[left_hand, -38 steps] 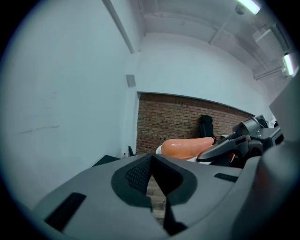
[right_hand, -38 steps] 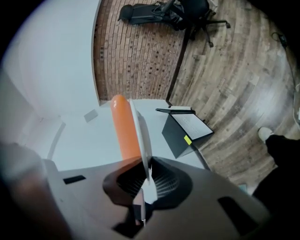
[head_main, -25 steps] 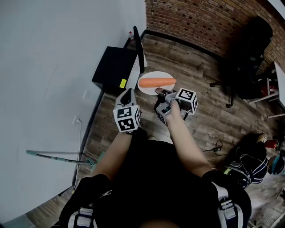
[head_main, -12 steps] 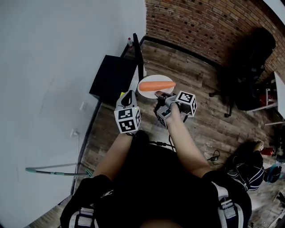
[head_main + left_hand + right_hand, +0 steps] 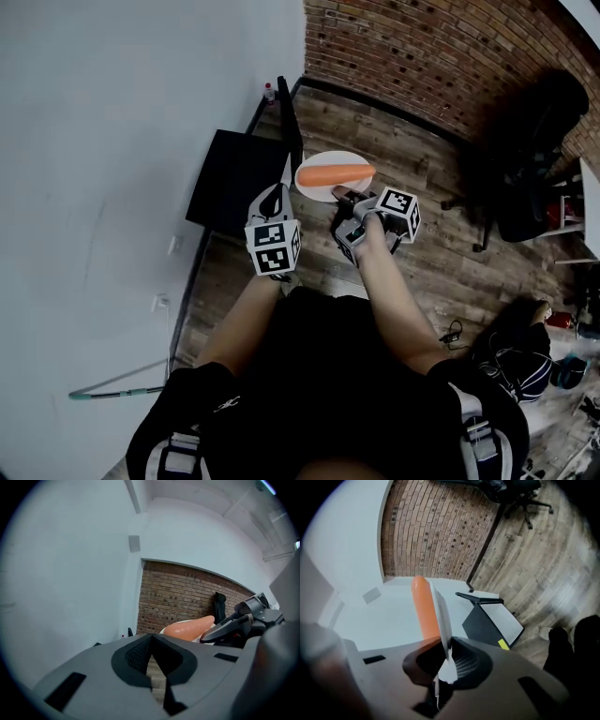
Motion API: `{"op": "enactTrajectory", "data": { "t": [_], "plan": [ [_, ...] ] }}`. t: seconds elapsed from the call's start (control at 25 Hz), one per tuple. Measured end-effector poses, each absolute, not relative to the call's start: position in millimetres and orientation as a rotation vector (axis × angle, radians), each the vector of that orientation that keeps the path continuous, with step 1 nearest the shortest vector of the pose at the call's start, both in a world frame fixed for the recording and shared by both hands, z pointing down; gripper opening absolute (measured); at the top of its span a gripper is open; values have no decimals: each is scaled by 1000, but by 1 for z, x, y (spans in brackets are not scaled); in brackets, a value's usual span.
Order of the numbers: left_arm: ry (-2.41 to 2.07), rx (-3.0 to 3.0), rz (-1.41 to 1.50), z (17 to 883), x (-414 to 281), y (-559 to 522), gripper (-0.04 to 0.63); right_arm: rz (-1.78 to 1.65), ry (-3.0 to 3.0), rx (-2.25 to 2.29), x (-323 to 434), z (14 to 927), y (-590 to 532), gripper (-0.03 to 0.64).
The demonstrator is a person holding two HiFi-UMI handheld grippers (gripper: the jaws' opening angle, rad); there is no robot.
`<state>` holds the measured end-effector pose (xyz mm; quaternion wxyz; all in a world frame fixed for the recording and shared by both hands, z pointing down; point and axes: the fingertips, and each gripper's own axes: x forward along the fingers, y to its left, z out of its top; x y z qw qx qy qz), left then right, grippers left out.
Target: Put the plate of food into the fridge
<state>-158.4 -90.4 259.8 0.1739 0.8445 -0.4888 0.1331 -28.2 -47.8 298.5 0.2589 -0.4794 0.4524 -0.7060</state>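
Note:
A white plate (image 5: 317,188) with an orange carrot (image 5: 335,174) on it is held level above the wooden floor. My right gripper (image 5: 341,196) is shut on the plate's near rim. In the right gripper view the plate (image 5: 441,616) runs edge-on between the jaws, with the carrot (image 5: 423,605) on its left side. My left gripper (image 5: 271,200) hovers just left of the plate, shut and holding nothing; its pads (image 5: 140,656) meet. The black mini fridge (image 5: 232,176) stands against the white wall, just beyond the left gripper, with its door (image 5: 290,114) swung open.
A brick wall (image 5: 441,47) closes the far side. A black office chair (image 5: 525,141) stands at the right, and bags lie on the floor at the lower right (image 5: 520,352). A small bottle (image 5: 269,91) sits by the wall behind the fridge.
The right gripper keeps its hold on the plate. Both grippers and the plate have shifted slightly right, and the view has drifted a little as the person moves.

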Motion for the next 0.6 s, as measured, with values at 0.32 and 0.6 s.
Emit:
{"op": "enactTrajectory", "data": {
  "t": [0.32,0.6],
  "plan": [
    [-1368,2326,432,289,-120,-118,-2,-1992,1229,-1360,17,329,-72,37],
    [-1437,2202,454,336,-95,-118,0,-2094,1364,-1349,55,381,-92,37]
  ]
}}
